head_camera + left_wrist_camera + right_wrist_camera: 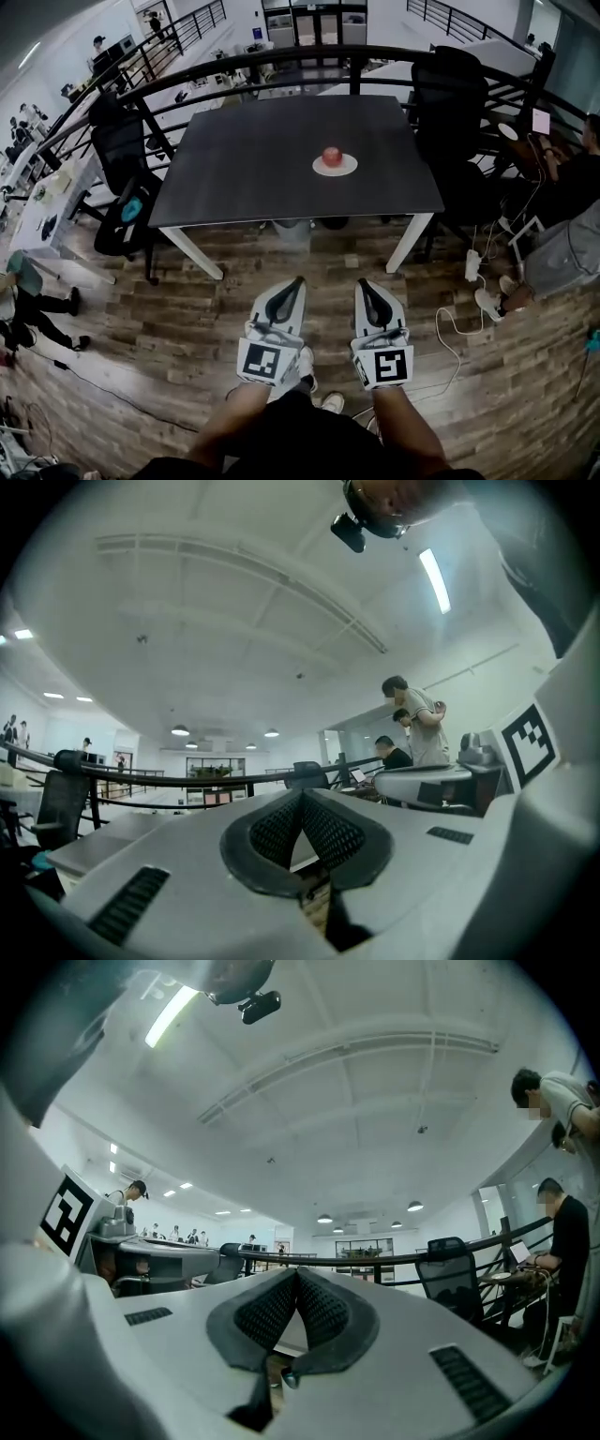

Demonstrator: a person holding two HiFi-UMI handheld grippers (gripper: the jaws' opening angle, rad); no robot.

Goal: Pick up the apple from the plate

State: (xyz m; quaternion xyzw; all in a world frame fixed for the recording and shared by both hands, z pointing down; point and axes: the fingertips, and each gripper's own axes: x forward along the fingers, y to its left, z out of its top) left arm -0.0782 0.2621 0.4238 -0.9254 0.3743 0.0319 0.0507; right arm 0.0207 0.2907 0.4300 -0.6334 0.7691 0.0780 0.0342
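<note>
Centrally, apple (332, 155) sits on plate (335, 169).

— Where is the apple (332, 155)?
— On a small plate (349, 169). It is red and round and sits at the plate's middle.
— And the plate?
— White and round, lying flat on the dark table (244, 159), a little right of the tabletop's middle and well in from every edge.
</note>
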